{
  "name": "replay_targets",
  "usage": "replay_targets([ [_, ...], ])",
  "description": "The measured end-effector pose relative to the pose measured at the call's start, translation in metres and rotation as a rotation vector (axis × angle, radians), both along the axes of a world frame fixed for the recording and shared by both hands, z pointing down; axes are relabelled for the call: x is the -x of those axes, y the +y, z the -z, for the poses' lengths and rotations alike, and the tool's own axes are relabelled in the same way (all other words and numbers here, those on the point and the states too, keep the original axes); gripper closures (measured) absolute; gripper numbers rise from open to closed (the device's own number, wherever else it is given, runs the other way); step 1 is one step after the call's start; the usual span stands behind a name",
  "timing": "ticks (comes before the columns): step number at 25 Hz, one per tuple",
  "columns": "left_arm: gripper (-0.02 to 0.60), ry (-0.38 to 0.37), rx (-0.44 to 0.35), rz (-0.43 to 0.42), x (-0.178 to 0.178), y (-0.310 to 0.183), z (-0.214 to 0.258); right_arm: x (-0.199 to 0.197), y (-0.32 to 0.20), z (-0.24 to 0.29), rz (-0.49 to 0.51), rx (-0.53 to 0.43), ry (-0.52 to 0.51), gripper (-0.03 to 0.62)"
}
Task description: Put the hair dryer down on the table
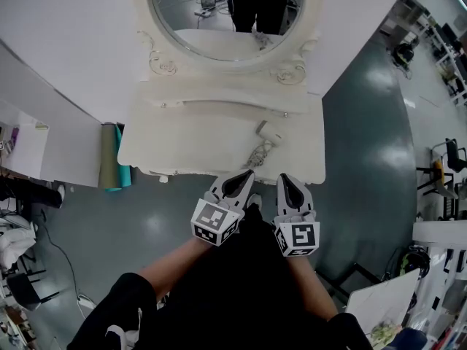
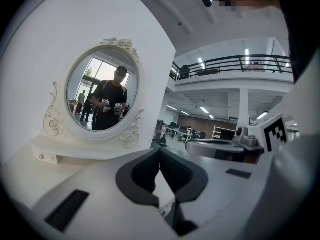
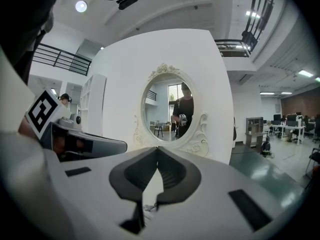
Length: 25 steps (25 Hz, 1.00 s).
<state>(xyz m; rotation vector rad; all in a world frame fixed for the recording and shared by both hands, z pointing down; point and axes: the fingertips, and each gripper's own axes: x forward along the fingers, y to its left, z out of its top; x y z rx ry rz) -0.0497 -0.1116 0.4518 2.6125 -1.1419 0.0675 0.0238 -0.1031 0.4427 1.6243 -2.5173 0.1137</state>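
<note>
The white hair dryer lies on the white dressing table, right of its middle, with its cord bunched toward the front edge. Neither gripper touches it. My left gripper and right gripper hang side by side just in front of the table's front edge, close to my body, pointing at the table. In the left gripper view the jaws meet with nothing between them. In the right gripper view the jaws are likewise shut and empty.
An oval mirror in an ornate white frame stands at the back of the table, reflecting a person. A green and teal roll leans at the table's left side. White partition walls flank the table. Chairs and clutter stand on the dark floor at right.
</note>
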Motion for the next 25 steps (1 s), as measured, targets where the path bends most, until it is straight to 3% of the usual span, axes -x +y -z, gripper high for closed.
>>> replay_targets([
  [25,0.566,-0.016,-0.002,-0.029,0.001,0.032,0.000,0.010,0.034,0.005,-0.029,-0.033,0.012,0.576],
])
